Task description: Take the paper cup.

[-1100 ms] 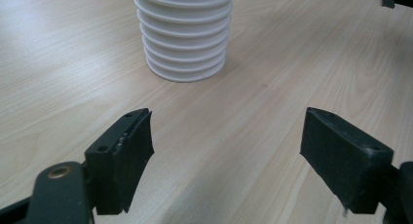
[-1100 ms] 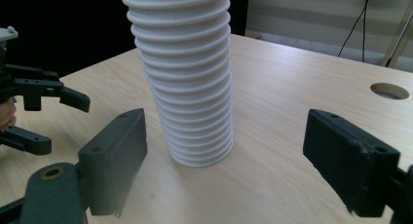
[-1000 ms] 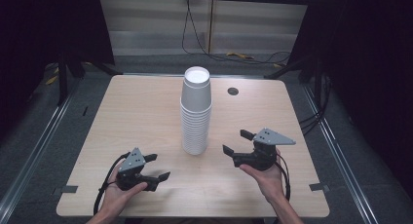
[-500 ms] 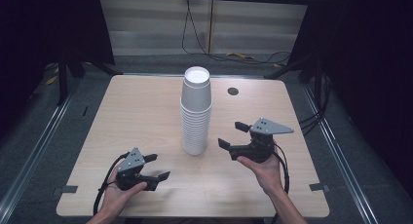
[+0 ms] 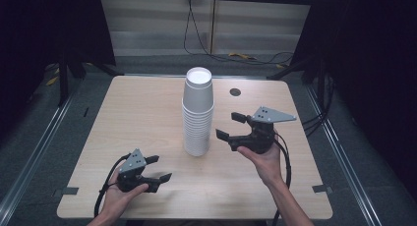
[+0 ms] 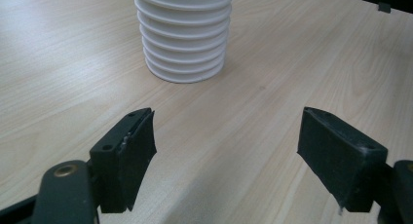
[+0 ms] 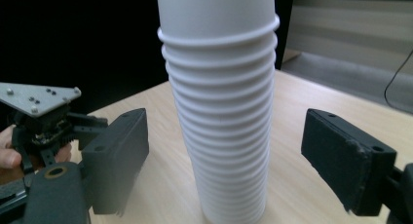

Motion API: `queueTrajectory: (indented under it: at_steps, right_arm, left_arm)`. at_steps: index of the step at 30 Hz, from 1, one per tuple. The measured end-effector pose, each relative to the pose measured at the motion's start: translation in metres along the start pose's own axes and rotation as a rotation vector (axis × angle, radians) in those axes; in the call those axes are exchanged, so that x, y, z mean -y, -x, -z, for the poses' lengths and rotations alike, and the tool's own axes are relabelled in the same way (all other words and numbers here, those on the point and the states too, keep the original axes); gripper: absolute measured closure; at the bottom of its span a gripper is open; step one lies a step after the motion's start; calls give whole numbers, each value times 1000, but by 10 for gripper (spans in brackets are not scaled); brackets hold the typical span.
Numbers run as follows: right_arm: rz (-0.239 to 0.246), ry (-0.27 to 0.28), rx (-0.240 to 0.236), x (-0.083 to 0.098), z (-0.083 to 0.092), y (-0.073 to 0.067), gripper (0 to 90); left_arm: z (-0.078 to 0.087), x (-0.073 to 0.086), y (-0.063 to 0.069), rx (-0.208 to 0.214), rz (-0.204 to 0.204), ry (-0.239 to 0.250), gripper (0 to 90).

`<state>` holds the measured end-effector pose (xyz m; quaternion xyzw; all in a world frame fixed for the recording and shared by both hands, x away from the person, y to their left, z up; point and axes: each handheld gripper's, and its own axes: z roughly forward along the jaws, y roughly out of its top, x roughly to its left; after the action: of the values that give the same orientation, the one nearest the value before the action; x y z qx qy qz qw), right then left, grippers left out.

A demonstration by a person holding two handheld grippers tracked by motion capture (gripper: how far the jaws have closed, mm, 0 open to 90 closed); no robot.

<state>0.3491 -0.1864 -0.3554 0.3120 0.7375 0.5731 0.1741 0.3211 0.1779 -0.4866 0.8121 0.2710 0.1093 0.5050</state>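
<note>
- Up off the table, the right gripper (image 5: 230, 126) is held in the person's right hand (image 5: 266, 159), its jaws spread wide with nothing between them, pointing toward the stack of white paper cups (image 5: 198, 113).
- From its own view, the two black jaws frame the stack of cups (image 7: 224, 102), which stands in the gap but farther off; neither jaw touches it.
- Its grey three-cornered plate (image 5: 269, 114) sits on top, and a black cable (image 5: 285, 162) trails back along the forearm toward the table's near edge.
- Down near the near-left corner of the table, the left gripper (image 5: 158, 168) rests low at the table surface in the person's left hand (image 5: 120, 194), jaws likewise spread and empty.
- Through the left gripper view, the pads (image 6: 136, 146) open onto bare wood, with the base of the cup stack (image 6: 184, 39) ahead and well apart from them.
- The left gripper also shows in the right gripper view (image 7: 44, 121), beyond the stack at the left.
- The stack stands upright, rims down, about midway across the light wooden table (image 5: 137, 108), just beside the right gripper.
- A small dark round mark (image 5: 235, 92) lies on the tabletop toward the far edge, right of the stack.
</note>
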Motion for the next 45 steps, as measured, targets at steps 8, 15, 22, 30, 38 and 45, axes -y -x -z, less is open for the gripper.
queueTrajectory:
  at_steps: [8,15,22,30,38,45]
  right_arm:
    - [32,9,-11,-15,-5,-2,144]
    - [60,28,-28,-28,-10,-2,154]
    - [58,9,-46,-43,-17,-2,141]
    - [65,4,-72,-56,-21,0,157]
    - [76,3,-80,-75,-32,3,140]
    - [89,-29,-84,-87,-42,4,142]
  left_arm:
    - [-1,0,0,11,14,-10,212]
    - [-1,0,1,15,12,-8,214]
    - [-1,0,1,17,14,-8,213]
    - [0,0,0,13,6,-14,213]
    - [-1,1,0,18,11,-14,212]
    - [-1,1,0,18,12,-16,212]
